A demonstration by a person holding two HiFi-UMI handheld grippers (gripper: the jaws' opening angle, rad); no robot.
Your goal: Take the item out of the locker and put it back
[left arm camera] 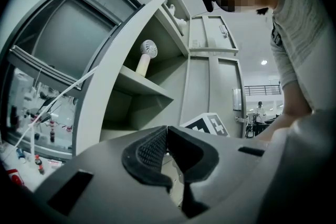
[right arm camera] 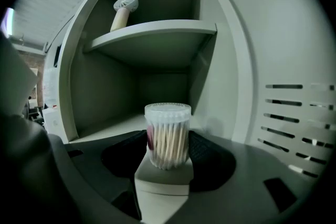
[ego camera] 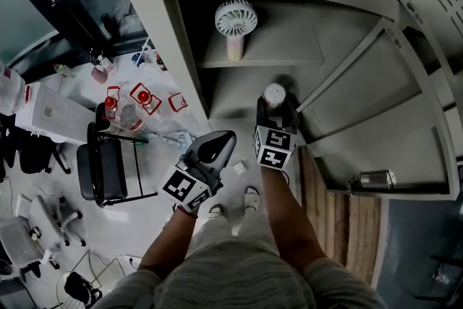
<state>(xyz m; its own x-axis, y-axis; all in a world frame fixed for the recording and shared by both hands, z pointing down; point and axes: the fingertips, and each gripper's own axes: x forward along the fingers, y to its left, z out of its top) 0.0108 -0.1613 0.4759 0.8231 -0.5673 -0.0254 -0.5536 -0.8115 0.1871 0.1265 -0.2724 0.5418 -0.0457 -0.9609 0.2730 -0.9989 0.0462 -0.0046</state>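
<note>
swab jar (right arm camera: 168, 134) between right gripper (right arm camera: 169, 150) jaws

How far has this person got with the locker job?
In hand: the right gripper is clamped on the cotton swab jar at the mouth of the locker's lower shelf. Whether it's coming out or going back isn't clear. Left: setting it down and letting go. The left gripper is shut and empty.
</note>
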